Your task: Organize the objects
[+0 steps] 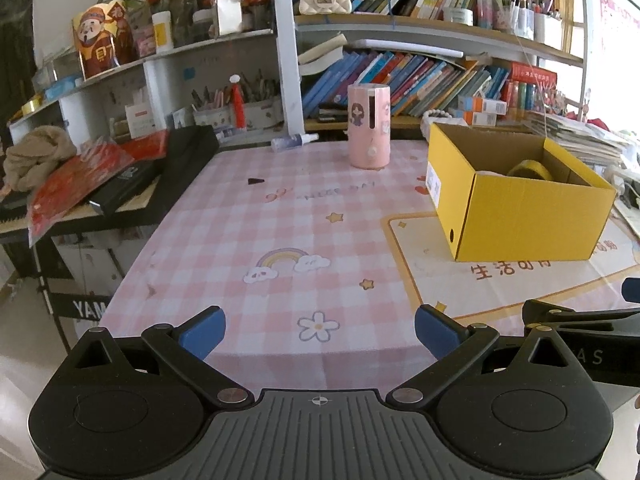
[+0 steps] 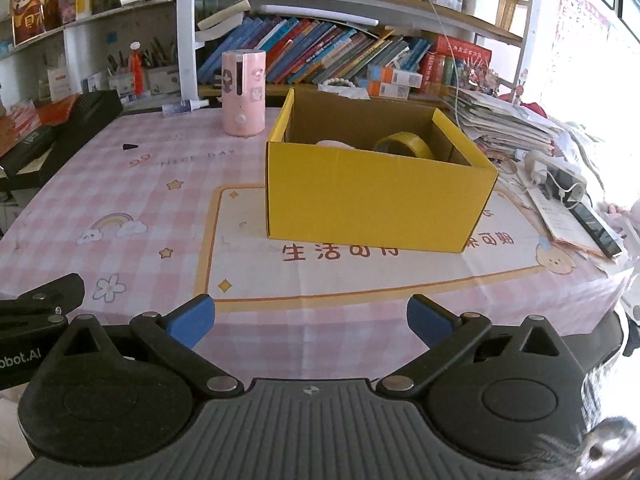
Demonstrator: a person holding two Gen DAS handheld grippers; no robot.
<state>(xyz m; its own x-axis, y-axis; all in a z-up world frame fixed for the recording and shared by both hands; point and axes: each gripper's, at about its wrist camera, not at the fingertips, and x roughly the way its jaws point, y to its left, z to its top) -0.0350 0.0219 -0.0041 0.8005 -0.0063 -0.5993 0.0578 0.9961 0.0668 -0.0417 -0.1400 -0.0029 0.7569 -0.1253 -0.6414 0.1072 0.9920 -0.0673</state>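
At far left, a black keyboard (image 1: 132,196) piled with red packets abuts the table's left edge. The left gripper (image 1: 320,334) hovers over the near edge of the pink checked tablecloth (image 1: 256,232), jaws spread wide and empty; open cloth runs ahead to an upright pink cylinder (image 1: 369,126) near the back. Right of centre, the right gripper (image 2: 311,322) likewise stands fully open, holding nothing. Before it, the open yellow box (image 2: 376,196) sits on a cream mat (image 2: 360,276); a yellow tape roll (image 2: 404,144) and a pale pink item, mostly hidden by the front wall, lie inside. Stacked papers (image 2: 512,124) crowd the right edge. Bookshelves (image 2: 340,52) fill the background.
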